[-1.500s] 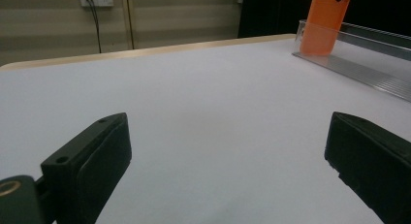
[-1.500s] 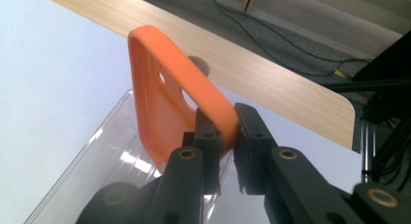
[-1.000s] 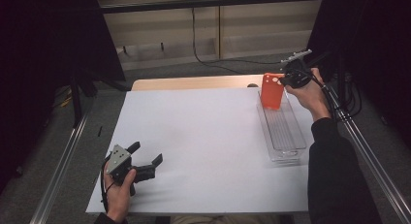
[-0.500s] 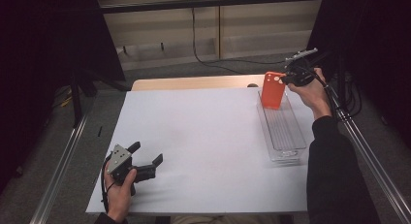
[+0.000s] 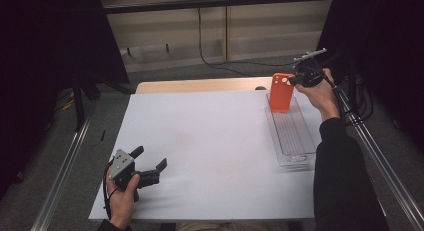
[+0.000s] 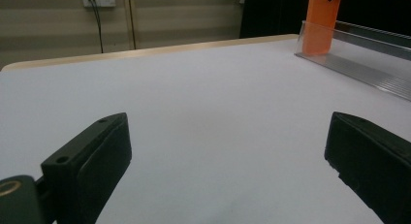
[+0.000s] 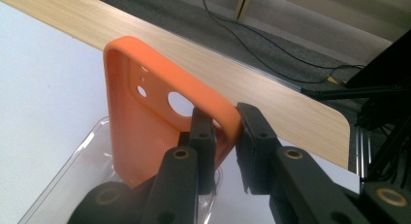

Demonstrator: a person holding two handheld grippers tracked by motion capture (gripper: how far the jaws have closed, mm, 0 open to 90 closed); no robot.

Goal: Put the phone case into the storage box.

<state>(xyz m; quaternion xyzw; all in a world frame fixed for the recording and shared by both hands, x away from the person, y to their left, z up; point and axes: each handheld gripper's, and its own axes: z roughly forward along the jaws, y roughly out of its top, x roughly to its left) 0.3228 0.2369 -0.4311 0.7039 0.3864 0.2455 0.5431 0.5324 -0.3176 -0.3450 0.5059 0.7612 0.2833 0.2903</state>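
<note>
An orange phone case [image 5: 281, 93] stands upright at the far end of a clear plastic tray [image 5: 292, 141] on the right of the table. My right gripper [image 5: 293, 81] is shut on the case's top rim. In the right gripper view the rim [image 7: 145, 132] sits between the two jaws [image 7: 225, 120], which have just been opening a little. My left gripper [image 5: 150, 157] rests low over the white sheet near the front left. It stands open with nothing between its jaws [image 6: 228, 132]. From there the case [image 6: 320, 20] and tray [image 6: 368, 69] show far off at the right.
A white sheet [image 5: 210, 141] covers most of the table, and a strip of bare wood [image 5: 200, 85] shows along its far edge. Metal rails run down both sides of the table. A cable lies on the floor beyond it.
</note>
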